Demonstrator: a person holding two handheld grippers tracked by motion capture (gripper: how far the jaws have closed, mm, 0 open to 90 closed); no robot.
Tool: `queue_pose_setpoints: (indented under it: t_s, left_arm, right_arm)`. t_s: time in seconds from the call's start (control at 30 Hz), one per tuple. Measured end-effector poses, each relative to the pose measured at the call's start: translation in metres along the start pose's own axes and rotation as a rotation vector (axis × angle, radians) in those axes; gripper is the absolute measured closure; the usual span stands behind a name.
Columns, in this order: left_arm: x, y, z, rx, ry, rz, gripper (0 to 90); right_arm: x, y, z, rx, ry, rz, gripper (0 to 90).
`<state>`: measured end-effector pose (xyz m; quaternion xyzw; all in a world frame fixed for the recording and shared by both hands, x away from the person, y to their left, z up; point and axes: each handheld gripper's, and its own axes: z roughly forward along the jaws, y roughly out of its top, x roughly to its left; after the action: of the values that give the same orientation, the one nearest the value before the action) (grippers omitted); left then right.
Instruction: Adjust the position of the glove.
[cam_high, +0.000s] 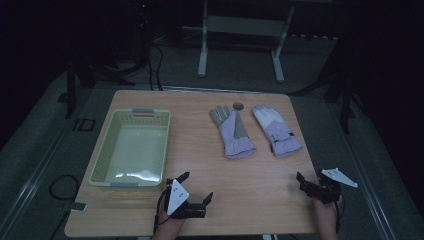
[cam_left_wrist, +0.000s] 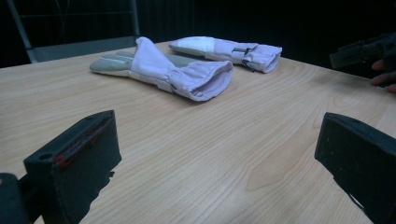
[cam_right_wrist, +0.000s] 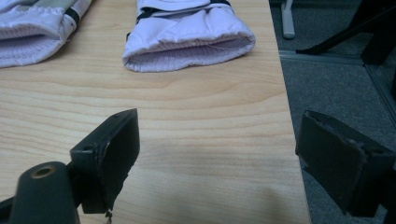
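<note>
Looking down, high view: a wooden tabletop (cam_high: 200, 165) carries a pale green basket (cam_high: 102, 160) at the left and two lilac gloves in the far middle.
Left glove: the left glove (cam_high: 232, 132) lies flat, its cuff toward the person; a small dark round thing (cam_high: 238, 105) sits just beyond it.
Right glove: the right glove (cam_high: 276, 131) lies just beside the first one, apart from it, near the right edge.
Left gripper: the left gripper (cam_high: 196, 187) rests at the near edge, just beside the basket's near corner, well apart from the gloves.
Right gripper: the right gripper (cam_high: 306, 181) is at the near right corner of the tabletop.
Left gripper view, fingers: the two black fingers (cam_left_wrist: 74, 163) stand wide apart, with bare wood between them and nothing held; both gloves lie ahead, the left glove (cam_left_wrist: 177, 72) nearer.
Right gripper view, fingers: the fingers (cam_right_wrist: 112, 149) are spread wide and hold nothing; the open cuff of the right glove (cam_right_wrist: 187, 44) lies ahead, near the tabletop's edge.
</note>
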<state>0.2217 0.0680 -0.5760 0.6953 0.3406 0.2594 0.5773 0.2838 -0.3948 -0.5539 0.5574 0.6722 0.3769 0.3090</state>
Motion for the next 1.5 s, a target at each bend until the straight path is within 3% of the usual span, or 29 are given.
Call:
queue_pose_setpoints:
  t_s: [0.17,0.27,0.37,0.6,0.7,0.83,0.97,1.07,1.2,1.3,1.33,1.5]
  left_arm:
    - [0.001,0.0,0.0,0.001,-0.003,-0.008,0.2]
    - [0.001,0.0,0.001,0.006,-0.008,-0.014,0.2]
    - [0.001,0.0,0.001,0.008,-0.006,-0.009,0.2]
    - [0.0,0.0,0.001,0.007,-0.001,0.0,0.2]
    - [0.0,0.0,0.001,0.006,0.0,-0.003,0.2]
    - [0.0,0.0,0.0,0.005,-0.003,0.004,0.2]
    - [-0.001,0.0,0.0,0.002,-0.004,0.006,0.2]
    - [-0.001,0.0,0.0,0.003,-0.004,0.007,0.2]
    - [-0.001,0.0,0.0,0.003,-0.005,0.009,0.3]
    - [-0.001,0.0,0.0,0.001,-0.007,0.009,0.2]
    - [-0.001,0.0,0.0,0.001,-0.007,0.009,0.2]
    - [-0.001,0.0,0.0,0.001,-0.008,0.01,0.2]
  right_arm:
    - [-0.001,0.0,0.0,0.002,-0.003,0.011,13.6]
    - [-0.002,0.0,0.0,0.001,0.033,0.019,13.7]
    - [-0.003,-0.001,-0.002,-0.01,0.037,0.021,13.6]
    - [-0.002,0.004,-0.005,0.022,0.064,0.04,13.5]
    - [-0.001,0.011,-0.009,0.028,0.061,0.027,13.3]
    - [0.003,0.022,-0.014,0.035,0.085,0.014,13.3]
    - [0.006,0.036,-0.019,0.032,0.077,-0.013,12.7]
    - [0.008,0.048,-0.021,0.013,0.086,-0.02,11.7]
    - [0.012,0.067,-0.027,-0.028,0.063,-0.008,13.1]
    - [0.009,0.081,-0.027,-0.021,0.137,0.024,13.9]
    - [0.01,0.086,-0.028,-0.027,0.139,0.026,14.1]
    - [0.018,0.103,-0.024,0.0,0.102,0.007,13.8]
